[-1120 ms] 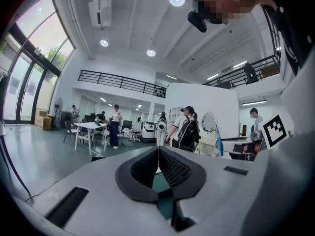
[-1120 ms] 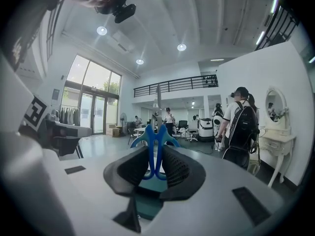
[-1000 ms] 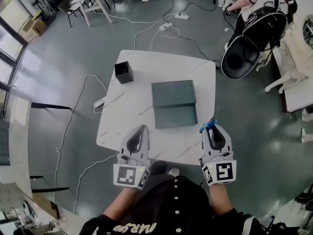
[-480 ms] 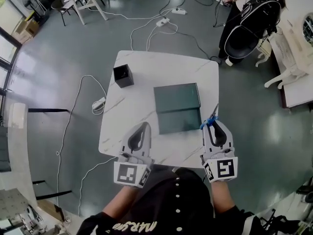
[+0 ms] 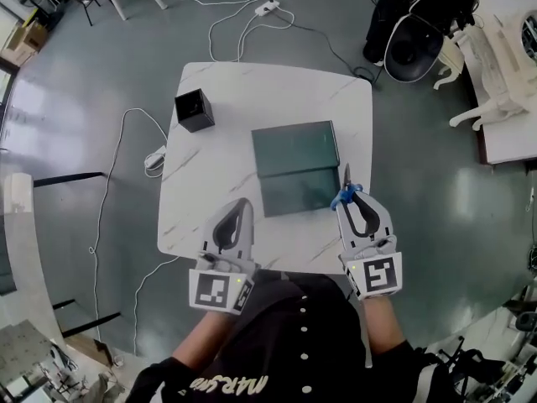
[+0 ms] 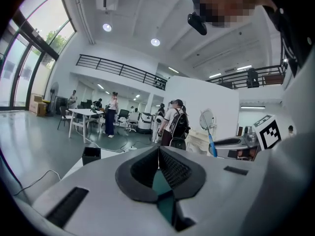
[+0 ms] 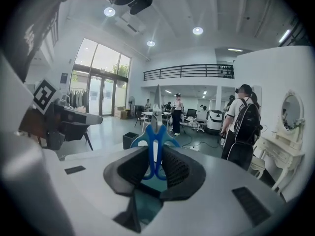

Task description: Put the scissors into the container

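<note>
You have bright, even light from round ceiling lamps [image 6: 155, 42] and daylight through tall windows [image 7: 101, 63] at ten o'clock. Fisheye bends every edge; the glossy floor [image 5: 42, 103] glares at ten o'clock.

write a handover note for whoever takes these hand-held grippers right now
Left hand-held gripper: jaws together, empty, over the near edge of the table.
Right hand-held gripper: shut on the scissors by their blue handles, blades pointing away, at the near right corner of the dark green box.
Black container: open-topped, at the table's far left.
Done: scissors are in the grip.
Left: carry them across to the black container, probably the target, and release them inside.
</note>
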Demonstrator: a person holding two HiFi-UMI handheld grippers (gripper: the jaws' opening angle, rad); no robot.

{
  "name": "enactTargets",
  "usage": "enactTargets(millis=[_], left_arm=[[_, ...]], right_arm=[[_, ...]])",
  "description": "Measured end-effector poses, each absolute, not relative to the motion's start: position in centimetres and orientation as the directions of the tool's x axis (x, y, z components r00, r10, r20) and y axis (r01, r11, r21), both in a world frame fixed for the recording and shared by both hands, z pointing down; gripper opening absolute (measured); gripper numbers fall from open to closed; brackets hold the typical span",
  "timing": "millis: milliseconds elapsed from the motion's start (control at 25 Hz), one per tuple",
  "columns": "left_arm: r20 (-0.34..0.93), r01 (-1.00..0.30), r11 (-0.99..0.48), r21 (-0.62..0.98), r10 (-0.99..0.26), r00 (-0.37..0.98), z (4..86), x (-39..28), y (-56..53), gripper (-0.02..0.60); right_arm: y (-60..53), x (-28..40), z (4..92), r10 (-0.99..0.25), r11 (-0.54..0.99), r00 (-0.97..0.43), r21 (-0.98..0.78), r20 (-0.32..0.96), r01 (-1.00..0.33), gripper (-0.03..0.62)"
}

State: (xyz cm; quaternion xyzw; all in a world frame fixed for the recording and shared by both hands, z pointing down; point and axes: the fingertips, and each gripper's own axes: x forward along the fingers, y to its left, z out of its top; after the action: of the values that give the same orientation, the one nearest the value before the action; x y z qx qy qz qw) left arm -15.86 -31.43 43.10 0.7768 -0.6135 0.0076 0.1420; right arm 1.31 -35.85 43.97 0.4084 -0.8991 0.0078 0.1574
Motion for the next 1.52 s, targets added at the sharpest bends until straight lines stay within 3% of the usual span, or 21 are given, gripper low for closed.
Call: enactTargets(millis=[400, 800, 1120, 1520], left_arm=[[0.234, -0.962, -0.130, 0.240, -0.954, 0.187, 45.2, -15.9, -31.7, 0.028], [0.329, -0.967, -0.063, 0.248, -0.933, 0.146, 49.6, -15.6, -30.9, 0.028], [0.389, -0.969, 0.009, 0.248, -0.917, 0.091, 52.6, -16.5, -29.7, 0.028], [0.438, -0.963, 0.063, 0.263, -0.897, 0.061, 55.0, -17.1, -28.5, 0.028]], right_arm=[[-37.5, -1.1, 50.5, -0.532, 0.838, -0.693, 0.188, 0.486, -0.512, 0.097], [-37.6, -3.2, 59.2, -0.349, 0.933, -0.661, 0.181, 0.664, -0.311, 0.097], [-36.2, -3.9, 65.5, -0.225, 0.973, -0.575, 0.212, 0.787, -0.091, 0.097], [-36.1, -3.6, 71.0, -0.166, 0.934, -0.386, 0.270, 0.907, 0.233, 0.097]])
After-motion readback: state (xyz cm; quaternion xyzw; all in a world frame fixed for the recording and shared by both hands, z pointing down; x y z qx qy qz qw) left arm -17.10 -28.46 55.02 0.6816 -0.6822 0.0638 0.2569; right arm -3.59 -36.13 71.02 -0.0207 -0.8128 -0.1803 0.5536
